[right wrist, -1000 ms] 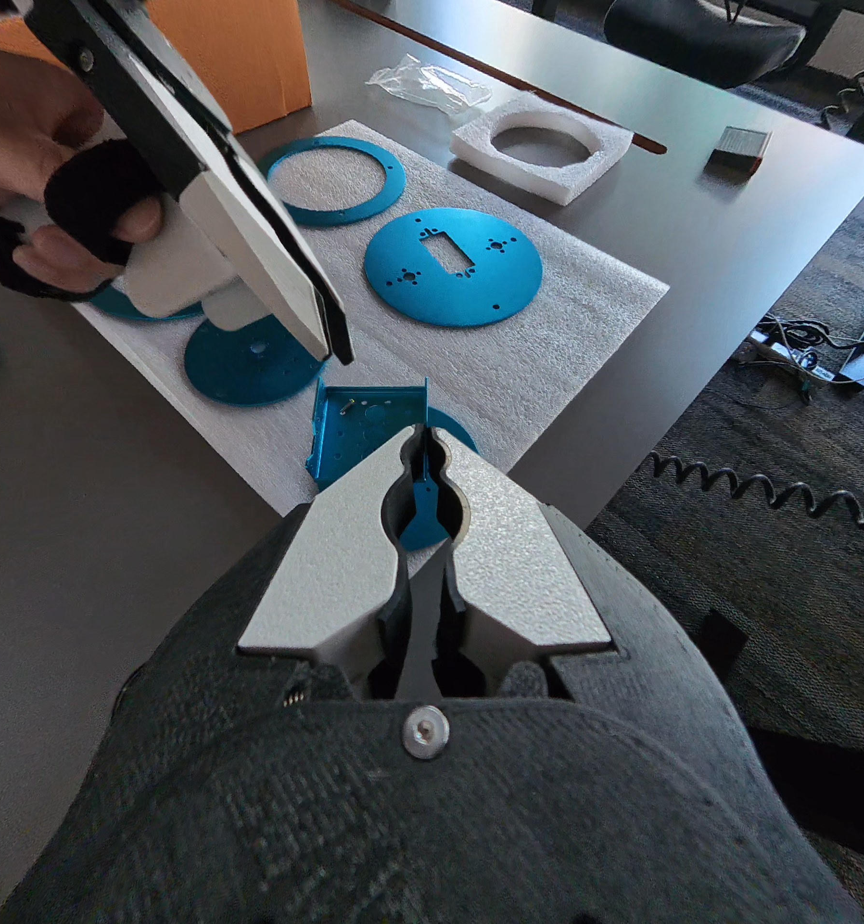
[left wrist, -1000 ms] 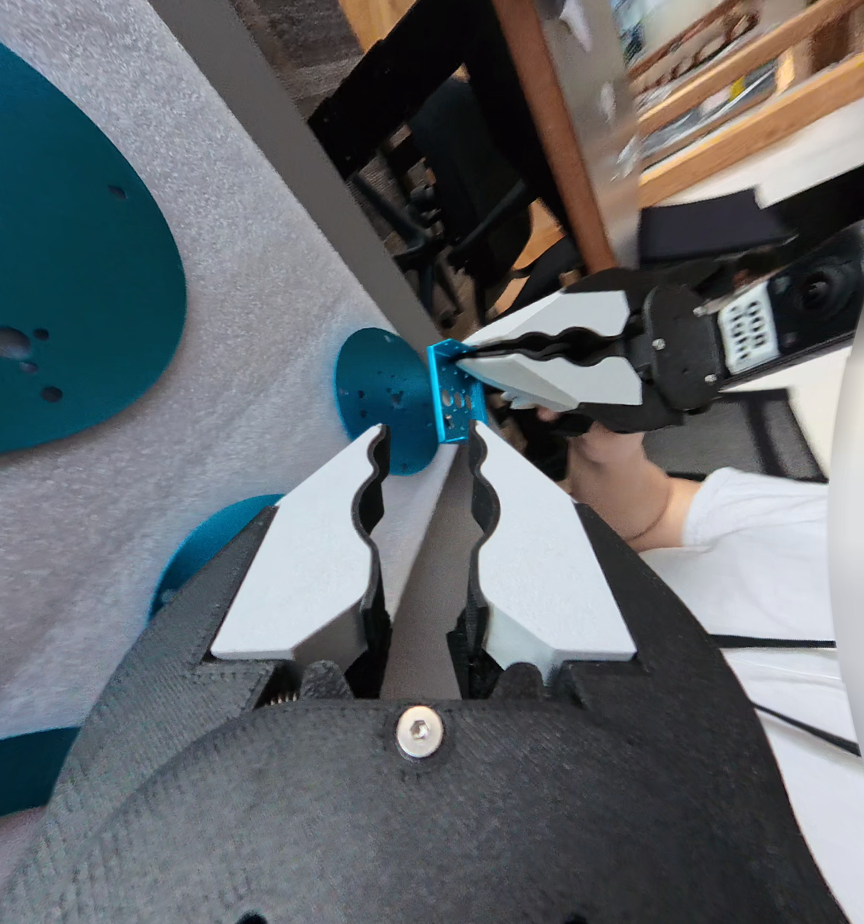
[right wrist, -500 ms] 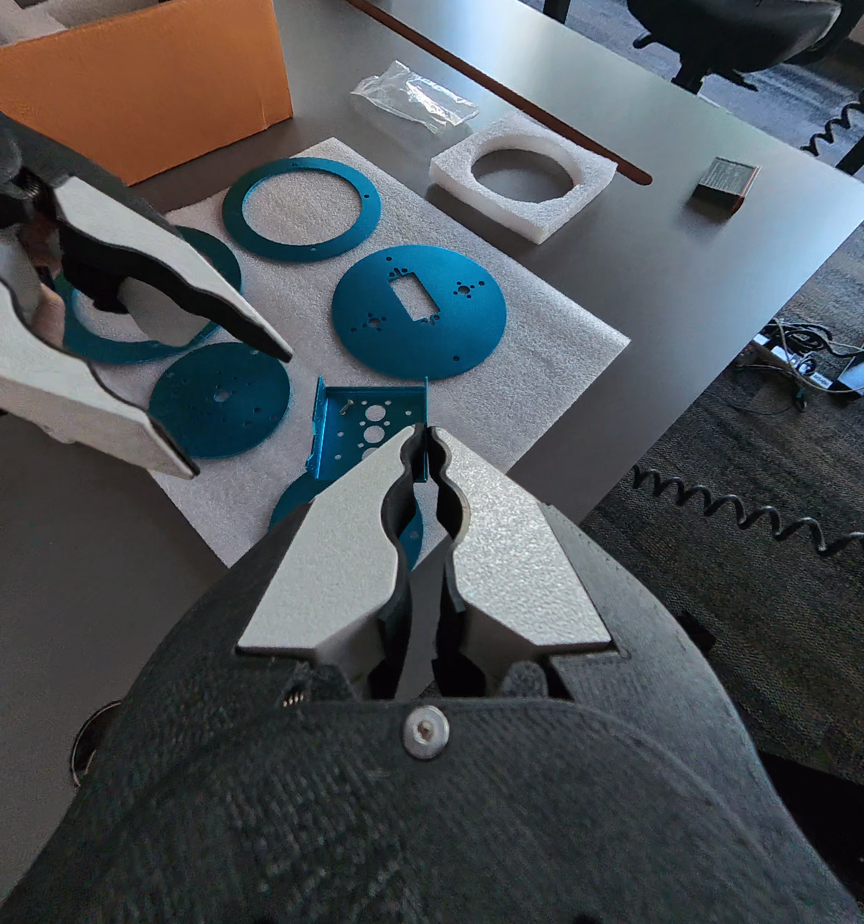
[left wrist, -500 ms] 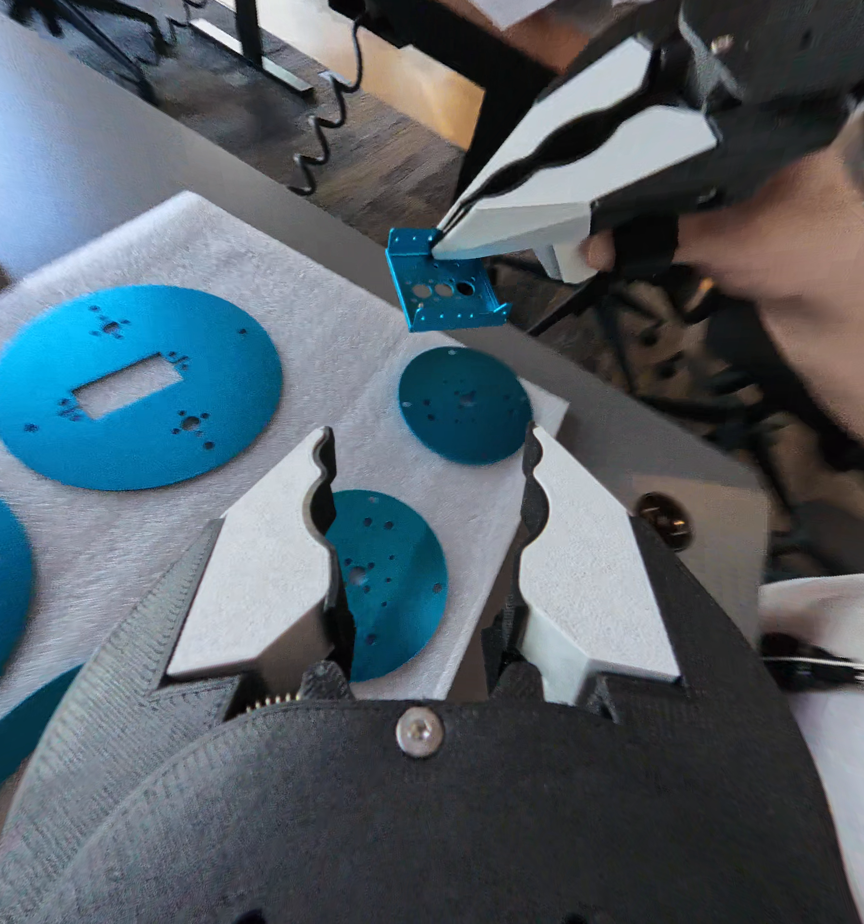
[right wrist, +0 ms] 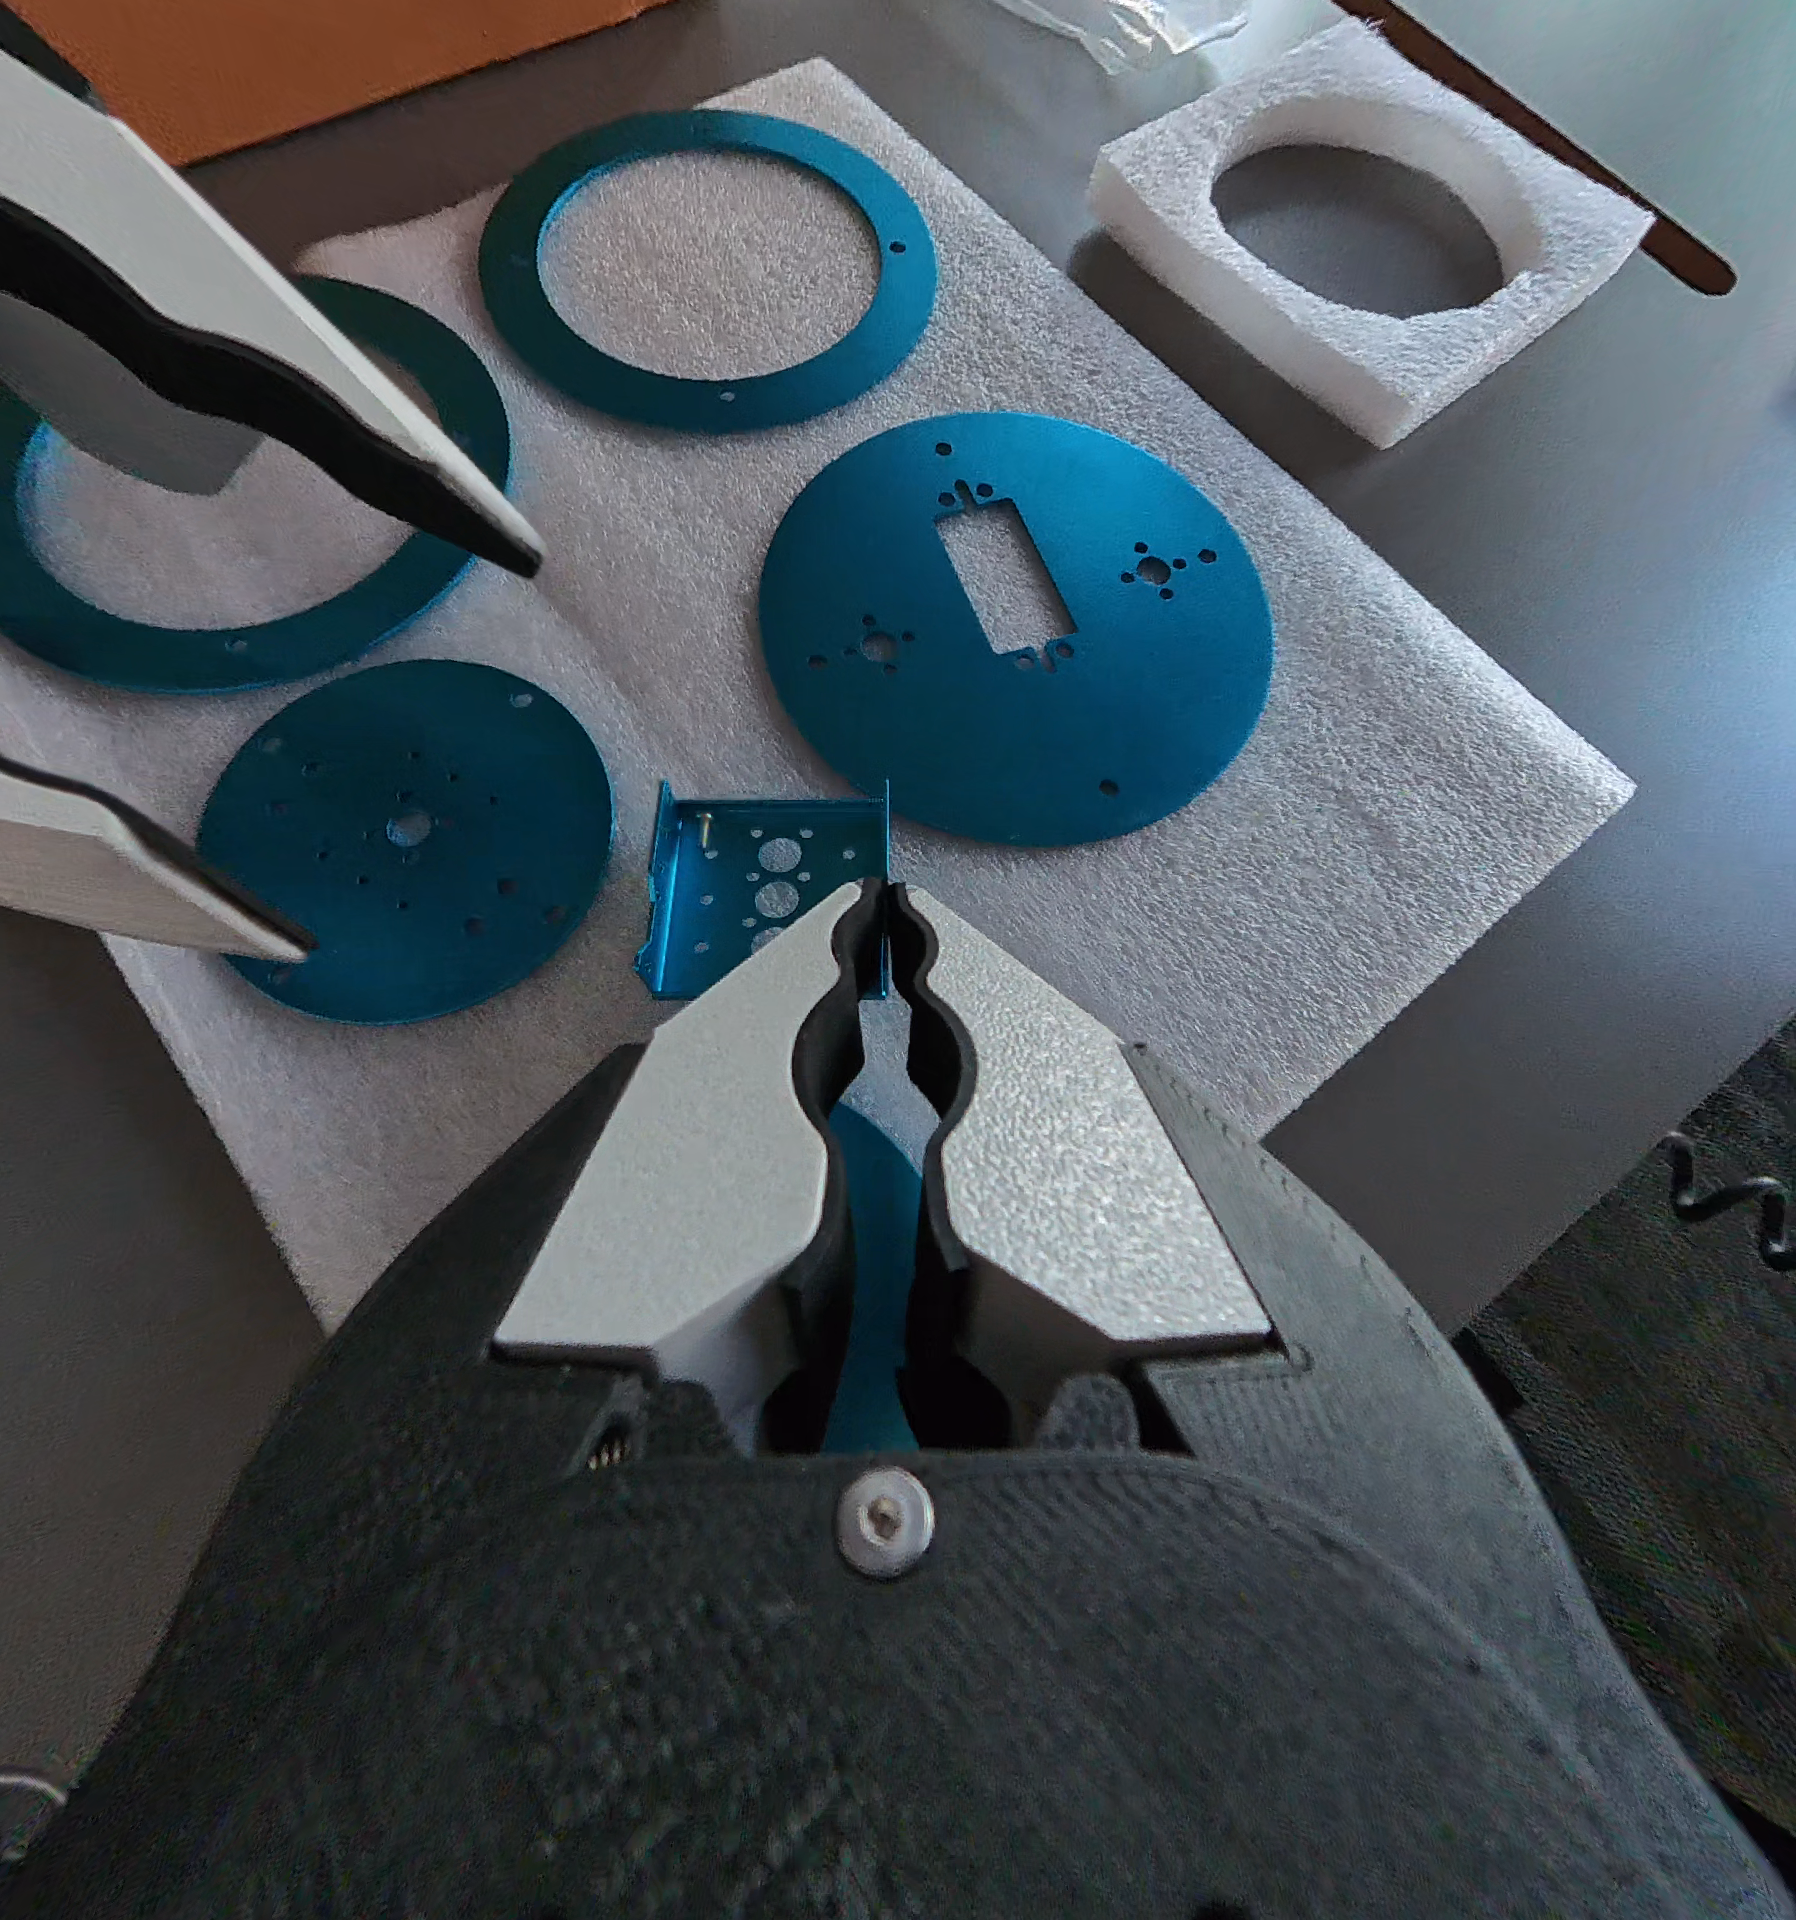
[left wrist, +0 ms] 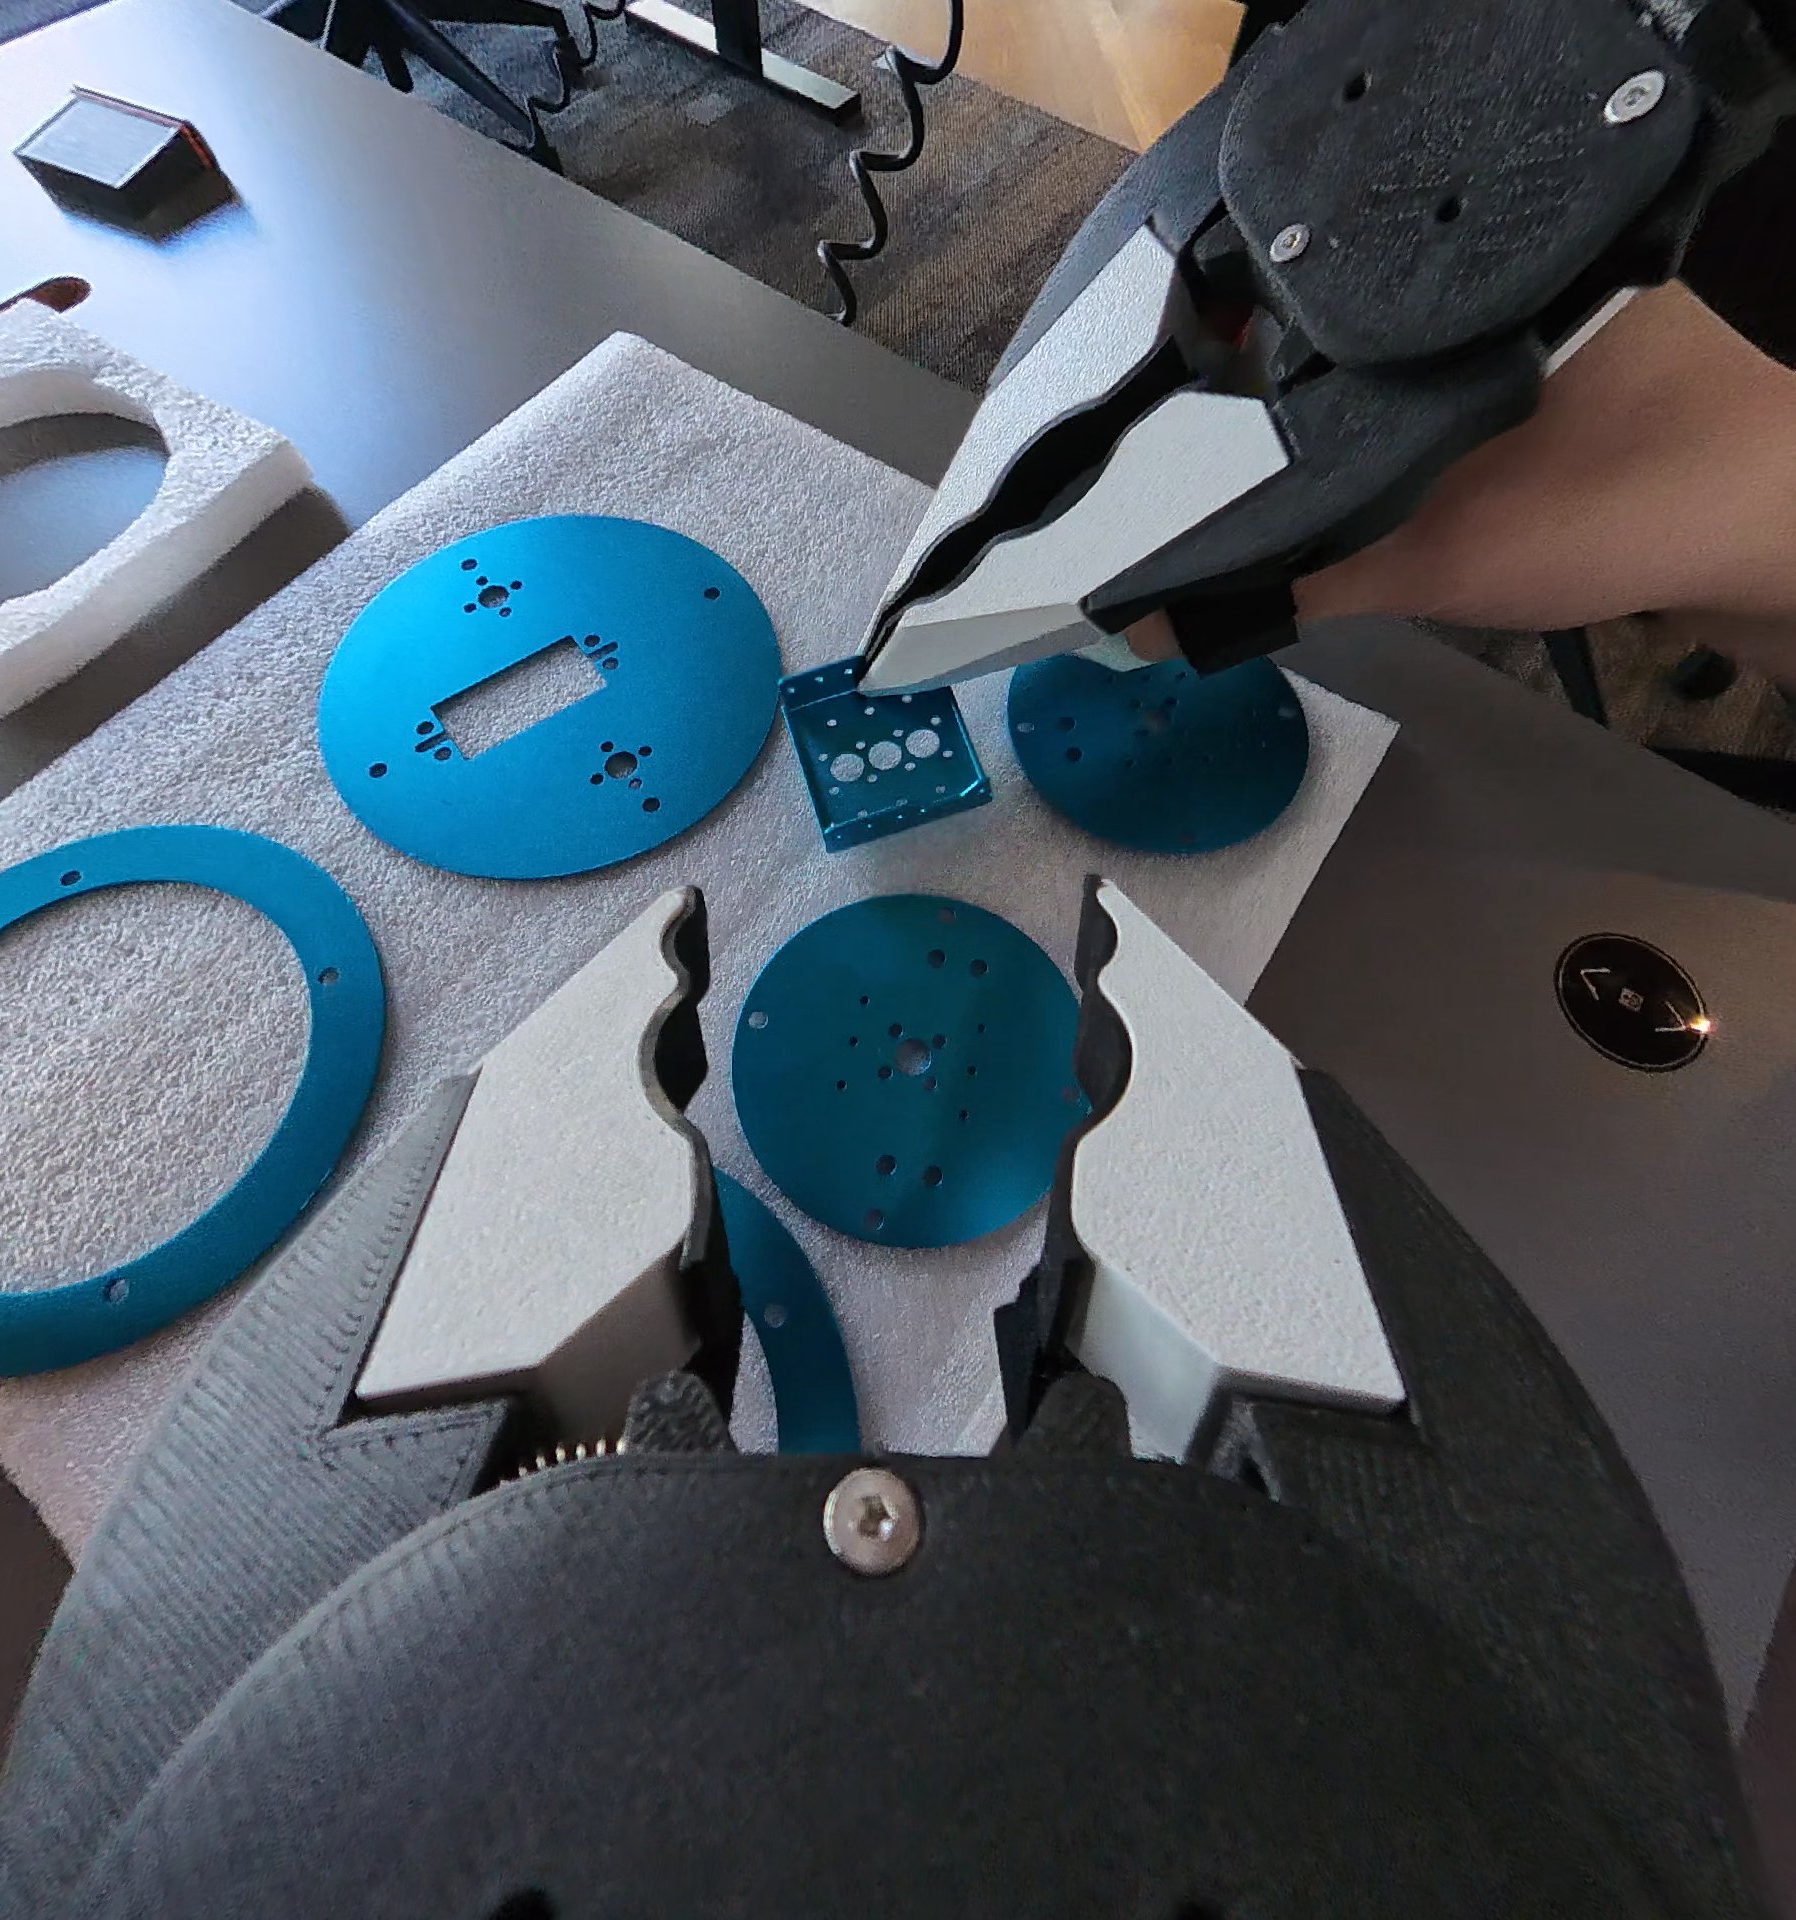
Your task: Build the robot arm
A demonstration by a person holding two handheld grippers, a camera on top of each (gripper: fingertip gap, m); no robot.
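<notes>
My right gripper (right wrist: 878,888) is shut on one side wall of a small blue U-shaped bracket (right wrist: 759,883) with several holes. The bracket sits low on the white foam sheet (right wrist: 1237,831), between the discs. In the left wrist view the right gripper (left wrist: 873,665) comes in from the upper right, with its tips on the bracket (left wrist: 883,758). My left gripper (left wrist: 894,904) is open and empty. It hovers over a small blue disc (left wrist: 904,1070), with one finger on each side. The left gripper (right wrist: 416,753) also shows at the left of the right wrist view, over that disc (right wrist: 406,842).
On the sheet lie a large blue disc with a rectangular cutout (left wrist: 551,696), a second small disc (left wrist: 1159,748) and two blue rings (right wrist: 707,270) (right wrist: 219,499). A white foam block with a round hole (right wrist: 1361,229) and an orange cardboard box (right wrist: 302,62) stand beyond. The table edge is near on the right. Across from one pair of fingers to the other is roughly 8 cm.
The right gripper brought the bracket down from above the table edge onto the foam sheet. The left gripper opened wider and swung over the small disc.
</notes>
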